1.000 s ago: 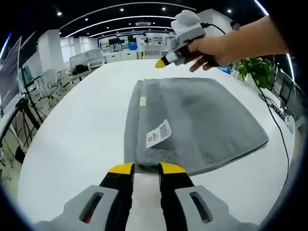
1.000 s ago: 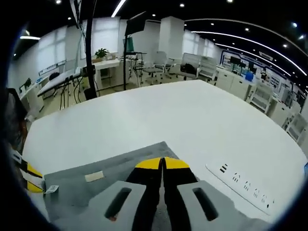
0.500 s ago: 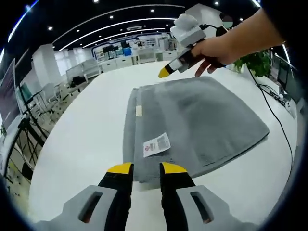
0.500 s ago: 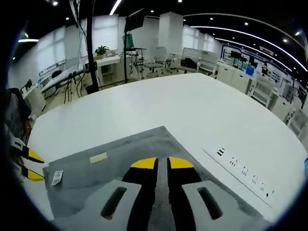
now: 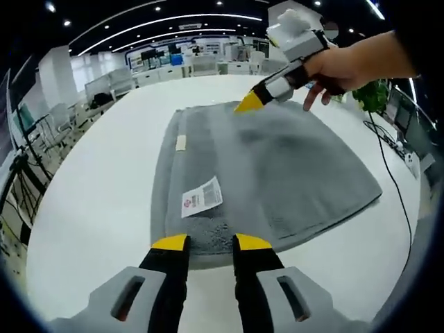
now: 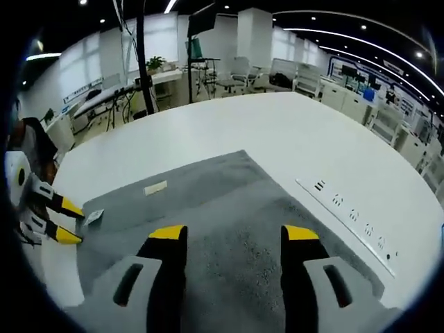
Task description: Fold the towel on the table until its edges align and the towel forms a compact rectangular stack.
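A grey towel (image 5: 270,163) lies folded flat on the white table (image 5: 97,201), with a white label (image 5: 201,196) and a small tag (image 5: 181,142) near its left fold. My left gripper (image 5: 211,243) is open, its yellow tips at the towel's near edge with nothing between them. A hand holds my right gripper (image 5: 251,103) low over the far end. In the right gripper view, my right gripper (image 6: 234,234) stands wide open above the towel (image 6: 229,208). The left gripper (image 6: 68,222) sits at the far edge beside the label (image 6: 94,217).
A white power strip (image 6: 347,215) lies on the table right of the towel, and a black cable (image 5: 395,180) runs off the table edge. A plant (image 5: 374,97), desks, chairs and a tripod stand (image 6: 142,62) surround the table.
My right gripper has gone from shut to wide open over the towel. The left gripper has come closer to the towel's near edge.
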Tool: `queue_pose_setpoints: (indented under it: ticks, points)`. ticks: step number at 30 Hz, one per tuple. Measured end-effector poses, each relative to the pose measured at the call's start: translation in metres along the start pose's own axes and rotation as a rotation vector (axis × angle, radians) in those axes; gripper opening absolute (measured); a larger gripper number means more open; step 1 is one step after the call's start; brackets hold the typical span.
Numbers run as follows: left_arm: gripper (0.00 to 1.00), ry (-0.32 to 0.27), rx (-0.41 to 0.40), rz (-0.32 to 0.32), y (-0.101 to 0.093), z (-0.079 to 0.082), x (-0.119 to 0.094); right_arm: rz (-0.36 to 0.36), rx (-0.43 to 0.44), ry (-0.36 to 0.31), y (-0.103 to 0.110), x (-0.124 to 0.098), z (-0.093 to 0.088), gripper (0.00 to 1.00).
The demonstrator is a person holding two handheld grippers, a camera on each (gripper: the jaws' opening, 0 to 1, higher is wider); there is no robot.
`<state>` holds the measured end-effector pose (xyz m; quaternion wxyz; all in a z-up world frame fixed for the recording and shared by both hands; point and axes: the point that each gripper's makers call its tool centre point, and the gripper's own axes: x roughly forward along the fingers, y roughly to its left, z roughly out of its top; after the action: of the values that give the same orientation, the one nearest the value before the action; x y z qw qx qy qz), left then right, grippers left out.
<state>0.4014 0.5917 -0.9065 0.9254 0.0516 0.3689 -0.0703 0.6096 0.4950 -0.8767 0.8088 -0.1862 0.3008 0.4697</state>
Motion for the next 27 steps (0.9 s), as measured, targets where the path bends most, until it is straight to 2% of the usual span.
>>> queue_pose_setpoints:
  ticks: [6,12,18,21,24,27]
  points:
    - [0.27,0.004,0.006,0.004,0.0,0.002,0.0,0.008,0.022,-0.002,0.003,-0.013,-0.014,0.66]
    - [0.31,0.002,0.012,0.0,-0.004,0.007,0.0,0.028,0.015,0.006,0.008,-0.019,-0.024,0.7]
    - [0.35,0.012,0.014,-0.01,-0.005,0.006,0.004,0.027,0.017,-0.004,-0.001,-0.031,-0.033,0.73]
    - [0.36,0.013,0.001,-0.011,-0.005,0.007,0.004,0.026,0.044,-0.011,0.002,-0.044,-0.035,0.73]
    - [0.36,0.02,0.012,-0.015,-0.01,0.007,0.001,0.021,0.023,0.0,0.002,-0.053,-0.042,0.74]
    - [0.36,0.023,0.025,-0.017,-0.011,0.006,0.001,0.011,0.039,-0.009,0.004,-0.066,-0.047,0.74]
